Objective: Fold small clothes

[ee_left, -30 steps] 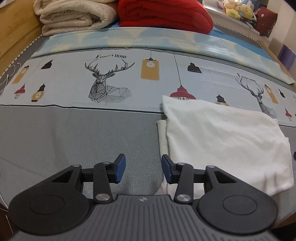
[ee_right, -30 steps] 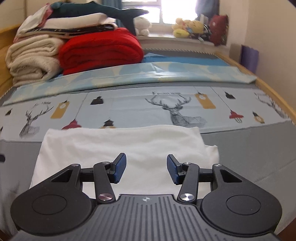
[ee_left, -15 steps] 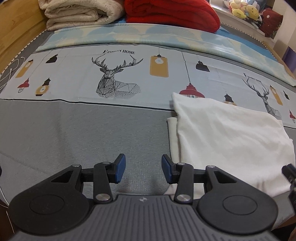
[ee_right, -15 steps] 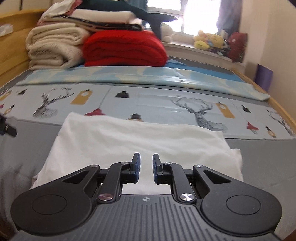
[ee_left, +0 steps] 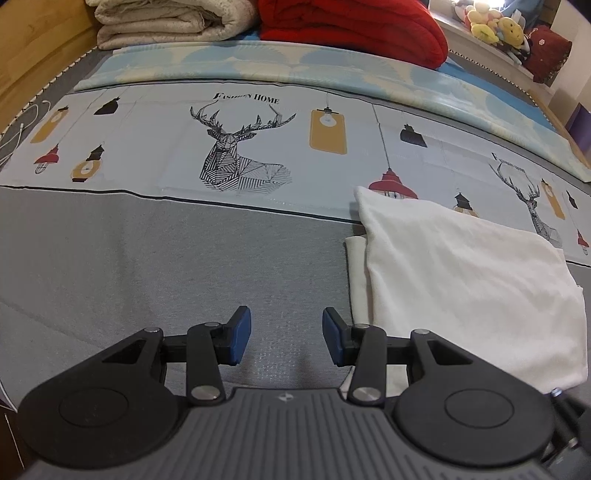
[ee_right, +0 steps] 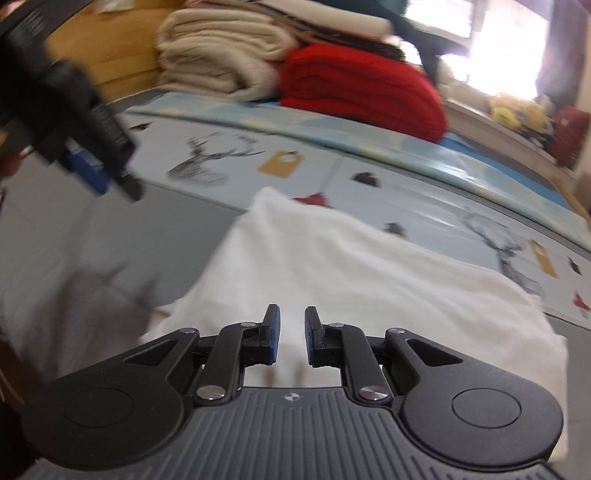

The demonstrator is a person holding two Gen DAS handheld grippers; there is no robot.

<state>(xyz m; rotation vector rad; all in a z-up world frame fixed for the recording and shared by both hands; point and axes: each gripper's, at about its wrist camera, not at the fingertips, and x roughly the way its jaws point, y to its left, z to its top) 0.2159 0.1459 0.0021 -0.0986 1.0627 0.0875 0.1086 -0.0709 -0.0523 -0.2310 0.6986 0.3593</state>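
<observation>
A folded white garment (ee_left: 461,280) lies on the grey part of the bed, to the right in the left wrist view. It fills the middle of the blurred right wrist view (ee_right: 351,273). My left gripper (ee_left: 287,336) is open and empty over bare grey sheet, just left of the garment's near left edge. My right gripper (ee_right: 291,336) hovers over the garment's near edge with its jaws narrowed to a small gap and nothing between them. The left gripper (ee_right: 85,147) shows at the upper left of the right wrist view.
A deer-and-lantern printed sheet (ee_left: 243,147) covers the bed behind the garment. Folded beige blankets (ee_left: 166,22) and a red blanket (ee_left: 351,26) are stacked at the far edge. Plush toys (ee_left: 495,26) sit on the sill. A wooden bed frame (ee_left: 33,48) stands at left.
My right gripper's jaws narrowed from wide open to a small gap, and it swung left over the garment. My left gripper shifted left, away from the garment, and stayed open.
</observation>
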